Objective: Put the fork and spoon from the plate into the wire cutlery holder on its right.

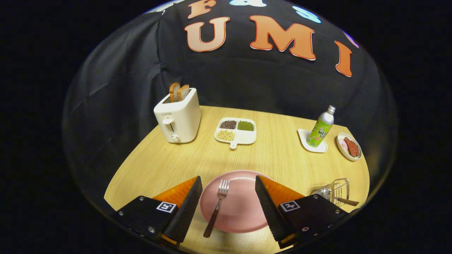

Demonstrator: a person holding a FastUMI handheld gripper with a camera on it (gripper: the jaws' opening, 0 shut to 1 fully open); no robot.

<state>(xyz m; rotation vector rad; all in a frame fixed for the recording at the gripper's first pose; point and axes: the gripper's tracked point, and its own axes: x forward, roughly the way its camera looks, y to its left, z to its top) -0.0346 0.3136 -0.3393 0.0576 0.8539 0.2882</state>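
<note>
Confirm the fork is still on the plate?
Yes: the fork lies on the pink plate, between the open gripper's fingers, untouched.

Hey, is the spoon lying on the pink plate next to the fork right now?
No. The fork lies alone on the pink plate between the open gripper fingers.
</note>
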